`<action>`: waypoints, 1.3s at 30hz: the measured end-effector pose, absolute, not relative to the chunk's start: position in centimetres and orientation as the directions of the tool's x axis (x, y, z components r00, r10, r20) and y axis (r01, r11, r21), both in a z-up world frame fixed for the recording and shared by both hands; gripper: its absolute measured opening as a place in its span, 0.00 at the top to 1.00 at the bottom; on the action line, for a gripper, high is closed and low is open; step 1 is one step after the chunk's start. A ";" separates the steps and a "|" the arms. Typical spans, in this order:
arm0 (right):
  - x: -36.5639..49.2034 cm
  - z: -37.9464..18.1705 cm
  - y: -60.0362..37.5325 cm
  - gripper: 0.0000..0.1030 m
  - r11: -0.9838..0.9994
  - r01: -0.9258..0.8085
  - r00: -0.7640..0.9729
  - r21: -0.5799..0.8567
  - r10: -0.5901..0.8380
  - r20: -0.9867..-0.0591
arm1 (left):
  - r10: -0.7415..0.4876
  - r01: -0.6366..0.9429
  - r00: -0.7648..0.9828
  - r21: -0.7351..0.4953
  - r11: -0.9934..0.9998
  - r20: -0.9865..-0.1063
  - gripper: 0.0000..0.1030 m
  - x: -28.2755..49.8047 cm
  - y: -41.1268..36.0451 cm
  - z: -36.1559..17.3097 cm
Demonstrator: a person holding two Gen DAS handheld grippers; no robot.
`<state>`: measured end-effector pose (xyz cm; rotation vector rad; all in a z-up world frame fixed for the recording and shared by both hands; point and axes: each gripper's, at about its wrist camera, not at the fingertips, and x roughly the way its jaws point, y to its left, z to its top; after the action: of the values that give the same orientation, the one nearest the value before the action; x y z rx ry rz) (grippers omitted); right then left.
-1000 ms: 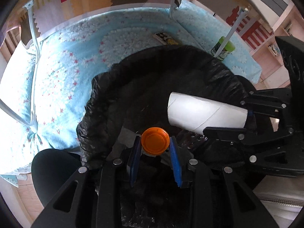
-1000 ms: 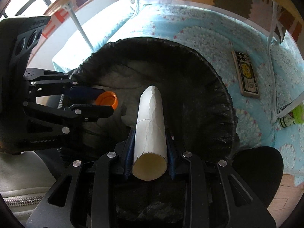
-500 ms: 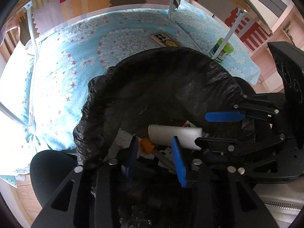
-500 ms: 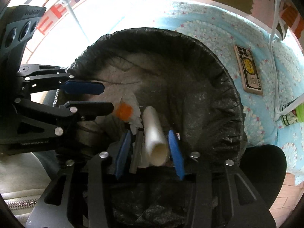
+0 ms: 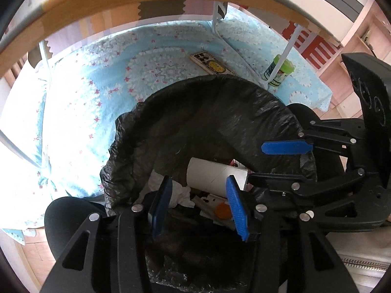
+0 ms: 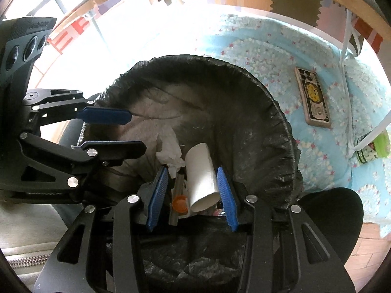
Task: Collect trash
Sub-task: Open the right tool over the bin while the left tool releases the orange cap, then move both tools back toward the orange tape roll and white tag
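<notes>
Inside the black bin bag point(image 6: 276, 131), the cardboard tube point(image 6: 201, 174) lies tilted, its open end nearest the right gripper point(image 6: 193, 179), beside an orange cap point(image 6: 179, 202) and crumpled tissue point(image 6: 169, 152). Both the right gripper and the left gripper point(image 5: 198, 193) hang over the rim, jaws wide, holding nothing.

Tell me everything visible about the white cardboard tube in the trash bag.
The white cardboard tube is a plain hollow cylinder with a faint spiral seam and an open end. It lies tilted inside the black plastic trash bag, on crumpled white tissue and other scraps, beside an orange bottle cap. Neither gripper touches it.
</notes>
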<state>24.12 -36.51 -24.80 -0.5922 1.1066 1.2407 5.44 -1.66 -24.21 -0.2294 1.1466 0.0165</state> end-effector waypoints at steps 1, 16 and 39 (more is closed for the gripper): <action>24.1 -24.6 -36.6 0.59 0.275 -0.941 -0.056 0.196 0.444 -0.894 | -0.103 -0.129 0.417 -0.171 0.977 -0.903 0.57 5.4 -1.7 -24.1; 25.5 -20.4 -37.6 0.59 0.284 -0.924 -0.065 0.255 0.541 -0.839 | -0.088 -0.110 0.550 -0.177 0.978 -0.831 0.57 4.5 -0.9 -18.1; 27.3 -9.5 -36.5 0.59 0.201 -0.969 0.038 0.147 0.703 -0.710 | -0.008 -0.063 0.735 -0.080 0.995 -0.678 0.57 4.8 1.6 -6.3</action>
<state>27.27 -36.49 -9.53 -0.4307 0.7689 1.3437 4.85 1.63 -6.30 -0.0995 0.7449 0.0301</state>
